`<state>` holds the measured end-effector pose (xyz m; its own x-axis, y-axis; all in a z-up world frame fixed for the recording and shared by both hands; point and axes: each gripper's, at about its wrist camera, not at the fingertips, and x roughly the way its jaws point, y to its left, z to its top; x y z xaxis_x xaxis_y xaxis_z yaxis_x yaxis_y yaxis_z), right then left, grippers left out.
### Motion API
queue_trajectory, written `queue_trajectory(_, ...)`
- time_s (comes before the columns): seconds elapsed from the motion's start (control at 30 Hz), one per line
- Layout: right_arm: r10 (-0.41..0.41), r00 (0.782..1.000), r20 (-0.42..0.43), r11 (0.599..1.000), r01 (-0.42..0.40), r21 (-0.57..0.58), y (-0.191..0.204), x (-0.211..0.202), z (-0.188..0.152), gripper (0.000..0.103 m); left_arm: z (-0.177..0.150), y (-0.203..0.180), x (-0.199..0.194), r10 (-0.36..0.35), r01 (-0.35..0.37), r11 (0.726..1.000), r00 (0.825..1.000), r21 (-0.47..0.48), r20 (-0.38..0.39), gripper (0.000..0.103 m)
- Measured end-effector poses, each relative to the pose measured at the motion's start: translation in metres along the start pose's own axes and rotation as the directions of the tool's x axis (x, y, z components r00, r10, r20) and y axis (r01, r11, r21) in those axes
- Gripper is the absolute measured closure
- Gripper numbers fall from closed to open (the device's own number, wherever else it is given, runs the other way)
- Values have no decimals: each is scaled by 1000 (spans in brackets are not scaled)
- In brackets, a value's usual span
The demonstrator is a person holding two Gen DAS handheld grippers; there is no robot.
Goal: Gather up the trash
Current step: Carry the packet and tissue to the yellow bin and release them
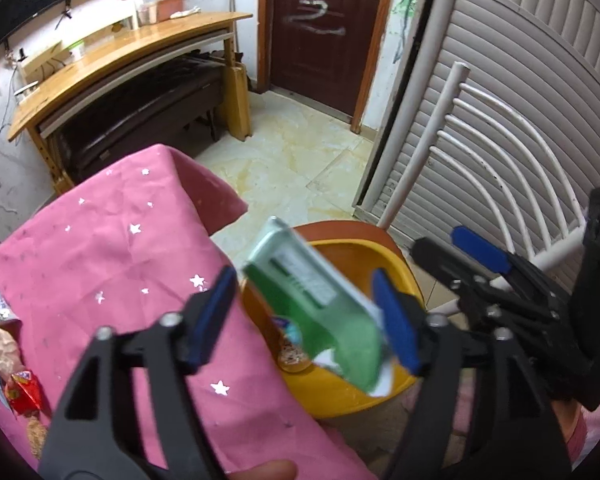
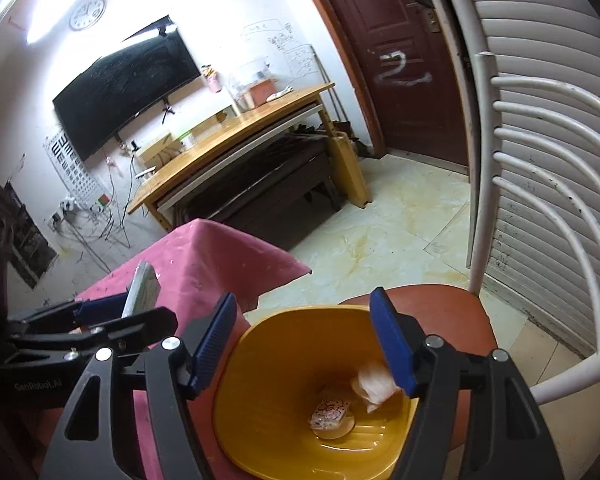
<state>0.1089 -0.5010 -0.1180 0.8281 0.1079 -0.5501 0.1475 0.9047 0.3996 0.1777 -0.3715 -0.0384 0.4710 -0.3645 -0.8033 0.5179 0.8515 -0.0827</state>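
The left tongs [image 1: 306, 316] are seen spread open over the yellow bin [image 1: 340, 392], and the green carton [image 1: 320, 308] lies between the pads, blurred — whether it still touches the right-hand pad cannot be told. Its long axis runs aslant, lower end pointing into the bin directly beneath. The right tongs [image 2: 308, 340] are held open and empty over the same bin, where a crumpled tissue [image 2: 374, 386] and a small wrapper [image 2: 330, 412] already lie. More wrappers [image 1: 20, 392] are left on the pink-clothed bench [image 1: 112, 232], nearer the left hand — cut off at the edge.
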Motion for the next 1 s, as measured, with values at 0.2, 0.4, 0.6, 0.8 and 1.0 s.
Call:
queue_trajectory(0.2, -19, 999, 28, 1000, 18, 23, -6, -5, 2, 39, 2, 7, -2, 7, -7, 1000, 1000, -21, 5, 30)
queue_trajectory(0.4, -2, 1000, 23, 1000, 3, -13, 6, -4, 3, 39, -1, 18, -17, 11, -9, 999, 1000, -49, 28, 29)
queue_trajectory(0.6, 37, 999, 33, 998, -35, -55, 27, -8, 3, 39, -10, 43, -49, 38, -29, 995, 995, -95, 87, 23)
queue_trajectory(0.8, 106, 994, 23, 989, -103, -105, 67, -8, 0, 38, -28, 81, -102, 105, -83, 988, 979, -129, 174, 19)
queue_trajectory(1.0, 169, 986, 6, 970, -165, -177, 116, -6, -5, 32, -48, 117, -137, 177, -144, 976, 962, -161, 210, 18)
